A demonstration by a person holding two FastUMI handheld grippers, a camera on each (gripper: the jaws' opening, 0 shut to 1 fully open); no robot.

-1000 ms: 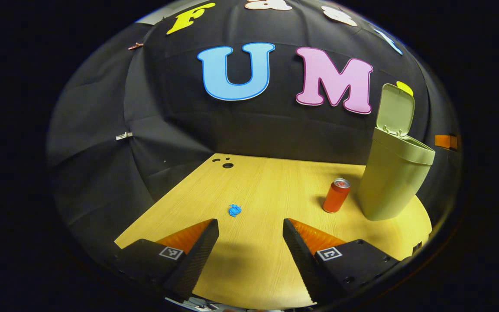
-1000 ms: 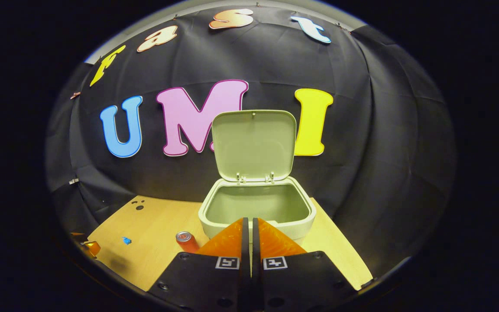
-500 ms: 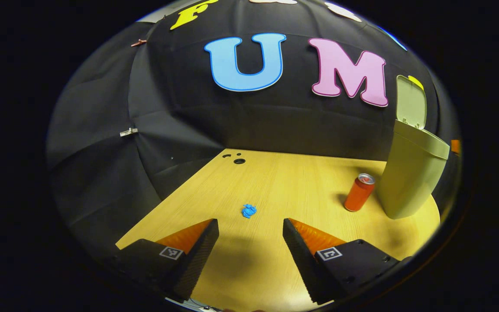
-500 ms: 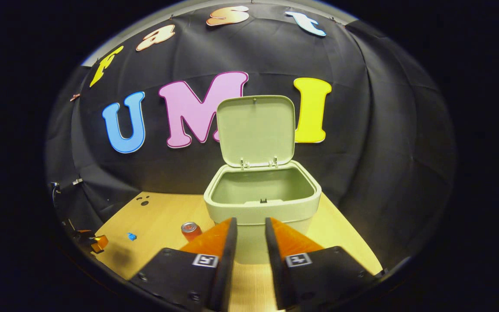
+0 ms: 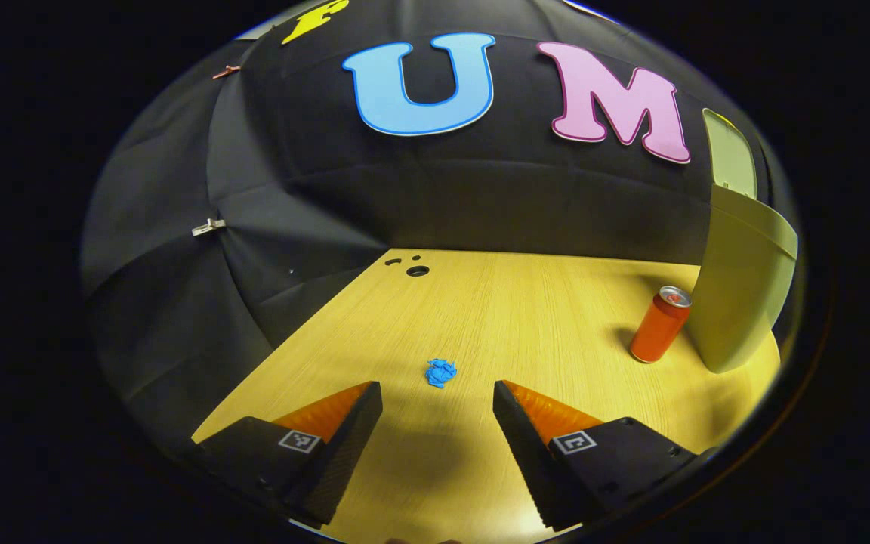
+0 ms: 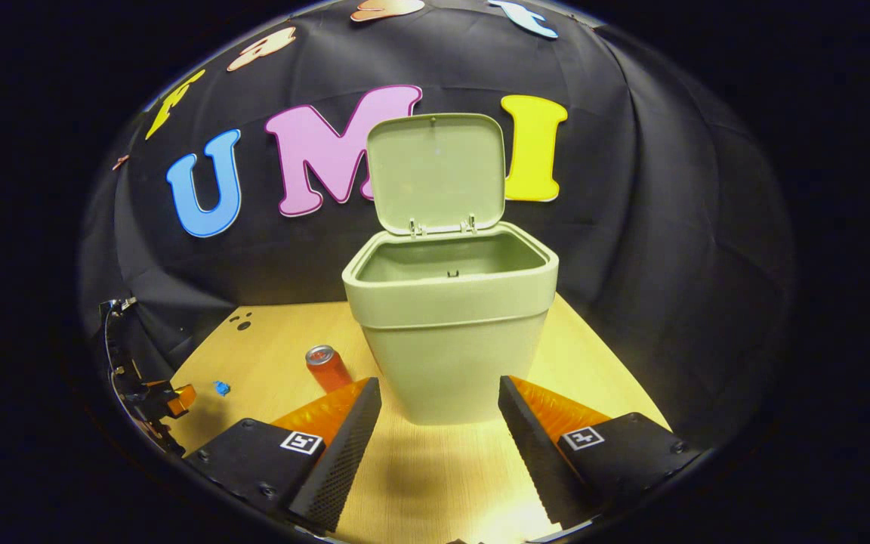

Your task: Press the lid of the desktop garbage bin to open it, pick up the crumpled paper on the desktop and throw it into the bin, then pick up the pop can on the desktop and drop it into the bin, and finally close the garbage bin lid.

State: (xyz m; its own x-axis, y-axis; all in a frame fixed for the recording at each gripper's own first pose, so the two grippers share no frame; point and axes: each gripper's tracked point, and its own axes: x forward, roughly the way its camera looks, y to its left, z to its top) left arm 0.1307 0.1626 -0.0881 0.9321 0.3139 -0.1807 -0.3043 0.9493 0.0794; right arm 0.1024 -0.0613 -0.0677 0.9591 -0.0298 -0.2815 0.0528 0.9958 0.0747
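The pale green garbage bin [image 6: 450, 332] stands upright on the wooden desktop [image 5: 495, 317], its hinged lid [image 6: 435, 172] raised open and leaning back above the hollow inside. An orange-red pop can [image 5: 658, 325] with a silver top stands upright just beside the bin. A small blue wad of crumpled paper [image 5: 440, 372] lies on the desktop, well apart from the can.

The left hand-held gripper [image 5: 437, 393] and the right hand-held gripper [image 6: 439, 389] both hover with fingers spread, gripping nothing.
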